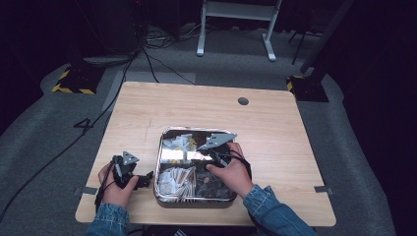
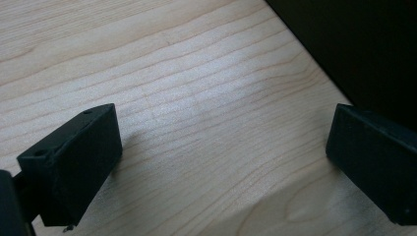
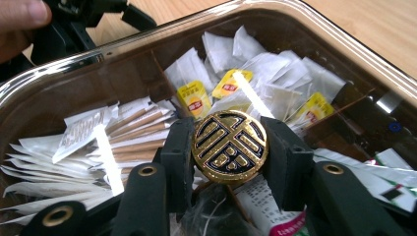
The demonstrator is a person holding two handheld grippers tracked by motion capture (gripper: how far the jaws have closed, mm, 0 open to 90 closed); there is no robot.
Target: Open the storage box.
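Above the shiny metal tray (image 1: pixel 160 162) of tea bags, the right gripper (image 3: pixel 229 147) holds a round gold-and-black knob (image 3: pixel 229 146) tight. Beside the tray, the left gripper (image 2: pixel 223 162) rests wide open, holding nothing, on the desk (image 2: pixel 196 73). Lifting seems just begun.

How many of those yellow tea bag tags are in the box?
3, all in the right gripper view's far compartment: one left, one middle, one right, among white sachets. More may lie buried.
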